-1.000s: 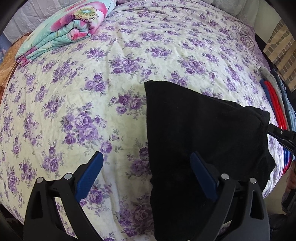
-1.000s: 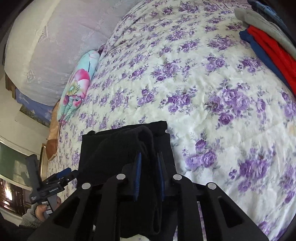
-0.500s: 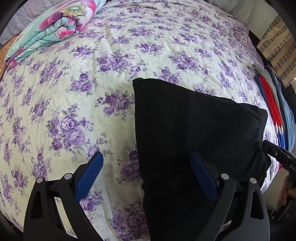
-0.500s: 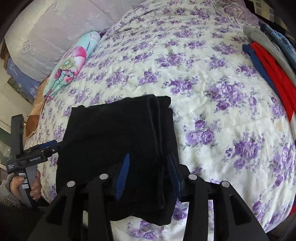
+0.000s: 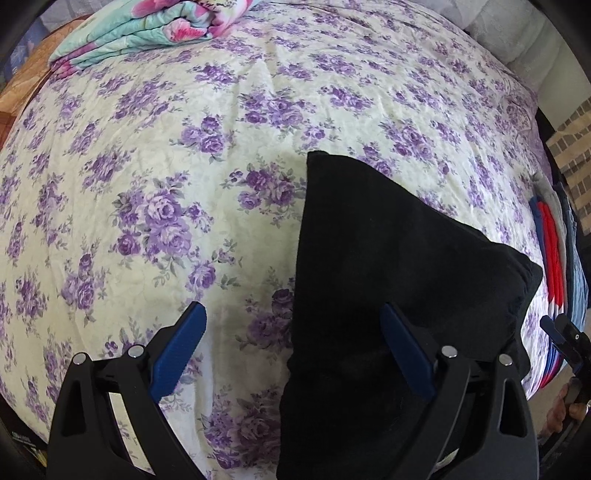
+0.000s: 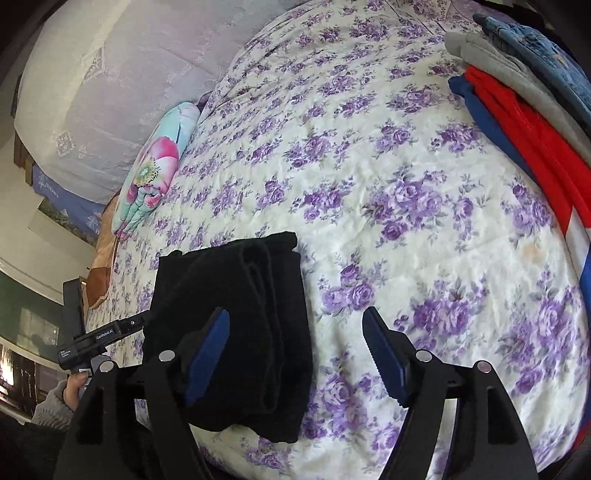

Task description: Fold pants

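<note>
The black pants lie folded into a thick rectangle on the purple-flowered bedspread, near the bed's front edge. My left gripper is open and empty; its right finger hangs over the pants' near part. In the right wrist view the folded pants show stacked layers. My right gripper is open and empty, with its left finger over the pants' edge. The right gripper's body shows at the far right of the left wrist view. The left gripper's body shows at the left of the right wrist view.
A folded floral quilt lies at the far end of the bed. A stack of folded clothes, blue, red, grey and denim, lies along the right side of the bed. A padded headboard stands behind.
My right gripper, shut on the pants' edge a second ago, has opened and let go. The pants have settled flat on the bed. The left gripper stayed open and shifted slightly.
</note>
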Demonstrator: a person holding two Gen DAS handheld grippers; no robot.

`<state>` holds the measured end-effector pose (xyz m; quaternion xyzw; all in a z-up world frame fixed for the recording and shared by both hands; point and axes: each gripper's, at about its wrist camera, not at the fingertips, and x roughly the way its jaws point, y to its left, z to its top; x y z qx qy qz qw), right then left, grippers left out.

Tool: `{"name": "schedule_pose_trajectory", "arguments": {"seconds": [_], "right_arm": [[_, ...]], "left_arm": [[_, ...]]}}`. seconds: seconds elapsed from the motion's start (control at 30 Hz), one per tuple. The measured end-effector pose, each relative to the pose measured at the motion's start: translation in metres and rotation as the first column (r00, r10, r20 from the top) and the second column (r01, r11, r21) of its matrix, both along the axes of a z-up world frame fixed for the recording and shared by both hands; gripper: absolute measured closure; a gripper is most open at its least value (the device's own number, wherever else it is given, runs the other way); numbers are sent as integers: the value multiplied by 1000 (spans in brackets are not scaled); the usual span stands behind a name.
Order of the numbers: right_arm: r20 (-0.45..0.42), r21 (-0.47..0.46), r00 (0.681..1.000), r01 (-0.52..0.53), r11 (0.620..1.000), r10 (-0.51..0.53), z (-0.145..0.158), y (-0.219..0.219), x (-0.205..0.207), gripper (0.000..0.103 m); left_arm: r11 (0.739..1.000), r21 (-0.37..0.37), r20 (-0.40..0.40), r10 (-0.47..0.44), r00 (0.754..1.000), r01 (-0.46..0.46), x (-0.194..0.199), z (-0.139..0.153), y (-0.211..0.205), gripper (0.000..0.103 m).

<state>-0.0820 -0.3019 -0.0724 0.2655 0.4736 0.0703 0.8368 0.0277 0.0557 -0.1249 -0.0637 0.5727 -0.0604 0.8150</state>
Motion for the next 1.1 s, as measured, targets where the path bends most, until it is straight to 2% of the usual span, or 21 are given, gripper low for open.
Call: {"name": "schedule_pose_trajectory", "arguments": {"seconds": [0.07, 0.23, 0.4, 0.53, 0.7, 0.83, 1.1], "right_arm": [[4, 12, 1000, -15, 1000, 15, 0, -9, 5, 24], [-11, 126, 998, -66, 990, 68, -9, -26, 24, 24], [-43, 179, 992, -111, 978, 120, -24, -22, 39, 23], [-62, 187, 989, -121, 975, 135, -31, -9, 43, 23], [-66, 229, 990, -105, 968, 123, -38, 10, 46, 23], [-88, 219, 992, -72, 973, 93, -50, 20, 53, 23], [-76, 210, 996, -20, 977, 37, -59, 27, 59, 23]], "left_arm": [[999, 5, 4, 44, 999, -44, -2, 2, 2, 10], [989, -5, -8, 147, 989, -147, -14, 7, 5, 10], [989, 13, -22, 150, 988, -150, -34, 11, 5, 10], [988, -32, -44, 153, 987, -154, -36, 7, 13, 10], [992, -75, -30, 99, 995, -101, -23, 11, 16, 10], [994, -105, -36, 8, 999, -12, -16, 10, 11, 10], [966, -236, -68, -125, 990, 106, 1, -5, 10, 11]]}}
